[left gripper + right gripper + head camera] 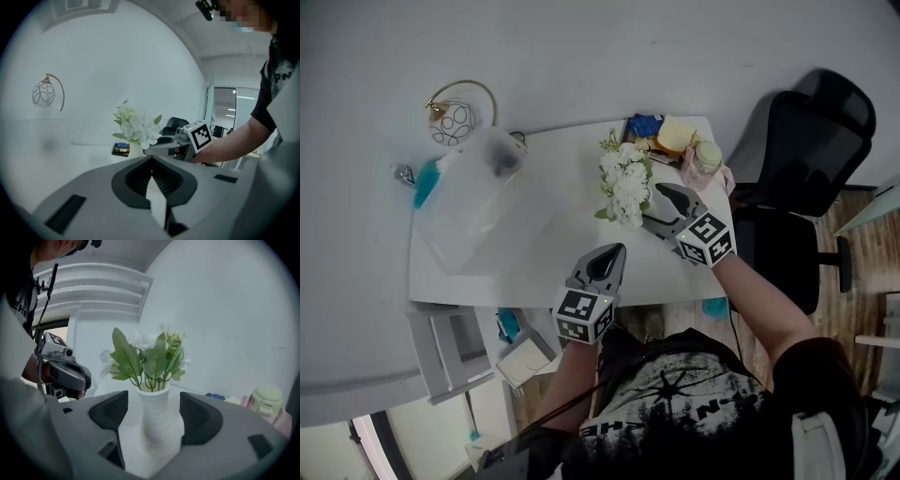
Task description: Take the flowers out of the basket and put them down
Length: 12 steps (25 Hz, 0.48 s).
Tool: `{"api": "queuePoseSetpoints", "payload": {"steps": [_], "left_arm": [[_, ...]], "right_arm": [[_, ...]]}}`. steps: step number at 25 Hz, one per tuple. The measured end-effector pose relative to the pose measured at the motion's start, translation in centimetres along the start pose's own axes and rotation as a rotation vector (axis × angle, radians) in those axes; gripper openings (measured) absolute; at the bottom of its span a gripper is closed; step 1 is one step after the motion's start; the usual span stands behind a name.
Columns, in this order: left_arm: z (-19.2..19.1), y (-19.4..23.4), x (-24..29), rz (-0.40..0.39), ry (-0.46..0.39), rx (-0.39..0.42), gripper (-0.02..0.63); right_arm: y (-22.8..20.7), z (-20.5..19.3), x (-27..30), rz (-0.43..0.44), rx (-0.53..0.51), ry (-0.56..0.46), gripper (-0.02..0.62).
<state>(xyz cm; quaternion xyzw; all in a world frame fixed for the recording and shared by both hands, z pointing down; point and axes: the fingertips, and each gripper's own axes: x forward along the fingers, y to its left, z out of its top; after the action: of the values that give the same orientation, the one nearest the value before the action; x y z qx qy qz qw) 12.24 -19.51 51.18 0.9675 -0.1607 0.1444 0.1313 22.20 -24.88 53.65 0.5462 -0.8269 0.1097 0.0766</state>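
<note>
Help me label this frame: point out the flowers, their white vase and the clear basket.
flowers [625, 183], head view, the white blossoms.
white vase [157, 420], right gripper view, its ribbed body.
clear basket [459, 225], head view, its translucent side wall.

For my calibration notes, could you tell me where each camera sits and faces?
Head view: on the person's head, facing steeply down at the table; left gripper, right gripper, left forearm, right forearm show.
Left gripper view: on the left gripper, facing along shut jaws toward the flowers; right forearm shows.
Right gripper view: on the right gripper, facing along open jaws at the vase between them; left gripper shows.
Shared: all three show the flowers.
</note>
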Motion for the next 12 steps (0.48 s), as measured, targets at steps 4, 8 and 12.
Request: {"api": "queuePoseSetpoints", "payload": {"steps": [4, 8, 12], "left_arm": [[1.0, -0.8, 0.2, -0.013, -0.012, 0.023, 0.011], [1.8, -1.6, 0.3, -0.023, -0.025, 0.038, 0.011], [2.4, -2.4, 0.7, -0.034, -0.031, 0.059, 0.011]], "right_arm": [[0.8, 0.6, -1.9, 0.009, 0.002, -0.002, 0.331], [1.7, 1.3, -3.7, 0.024, 0.0, -0.006, 0.33], [2.1, 2.5, -5.7, 0.013, -0.018, -0.027, 0.304]]}}
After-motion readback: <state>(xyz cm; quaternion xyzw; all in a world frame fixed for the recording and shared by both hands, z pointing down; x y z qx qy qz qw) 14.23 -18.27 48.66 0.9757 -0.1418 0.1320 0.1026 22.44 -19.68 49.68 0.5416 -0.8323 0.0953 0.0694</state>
